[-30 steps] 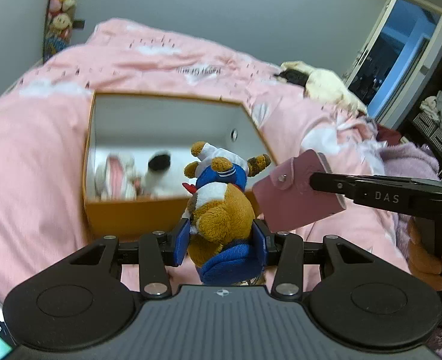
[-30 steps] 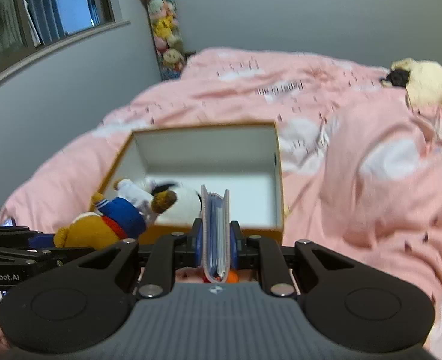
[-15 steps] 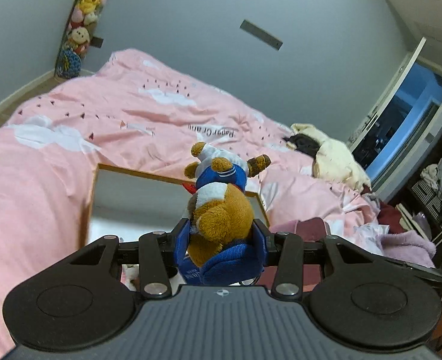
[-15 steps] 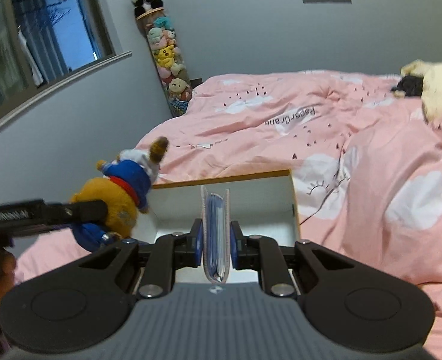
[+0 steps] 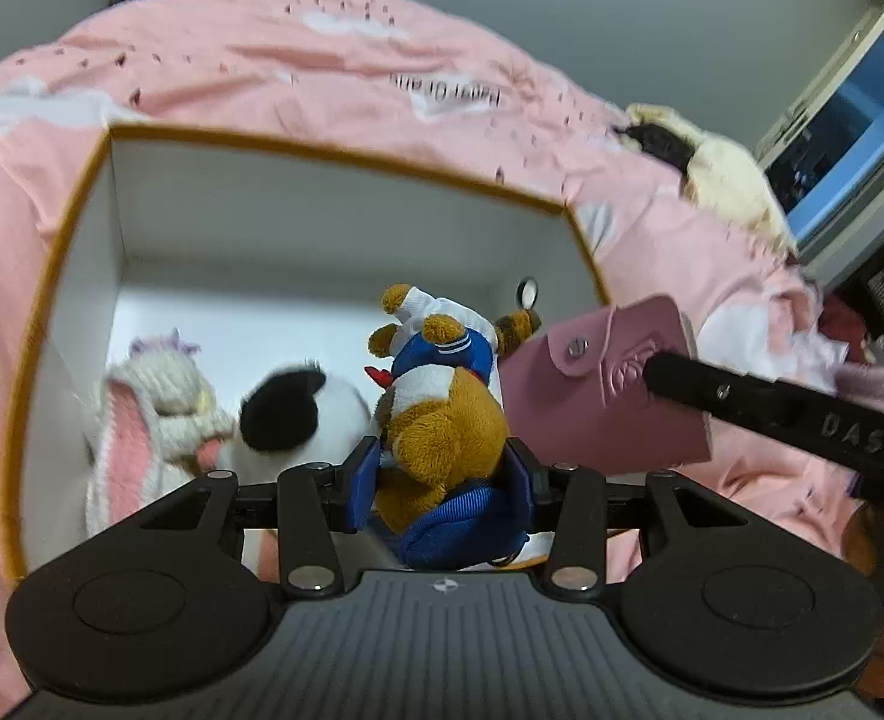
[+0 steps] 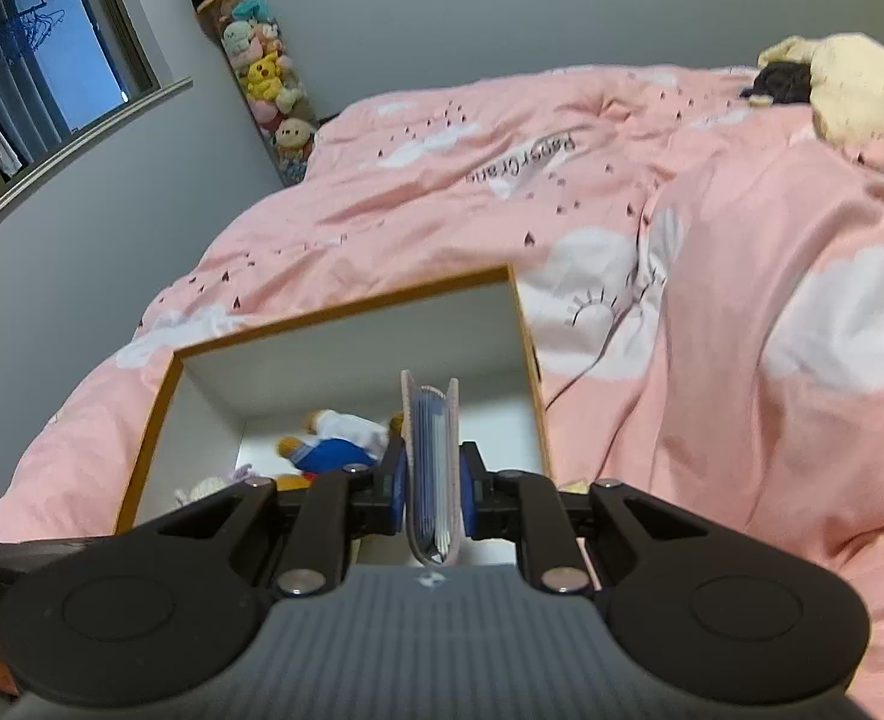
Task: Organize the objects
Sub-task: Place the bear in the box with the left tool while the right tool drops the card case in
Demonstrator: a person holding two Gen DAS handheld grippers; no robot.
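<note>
**Two items poised over the open box**

Pink-quilted bed (image 6: 712,252), with an orange-rimmed box (image 5: 334,147) resting on it. Left gripper (image 5: 442,474) jaws clamped on a bear plush (image 5: 442,420), hanging low inside the box beside a rabbit plush (image 5: 154,402) and a black-and-white plush (image 5: 304,414). Right gripper (image 6: 433,492) jaws clamped on a pink card wallet (image 6: 433,462), at the box's near right corner. Placing step, by the look of it. Next: lower, part the jaws, release into free floor space.

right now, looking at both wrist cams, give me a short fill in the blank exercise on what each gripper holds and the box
1. The left gripper is shut on a brown plush ____.
2. The right gripper clamps a pink ____.
3. The open box has an ____ rim.
4. The box sits on a ____ duvet.

Missing words: bear; card holder; orange; pink
</note>
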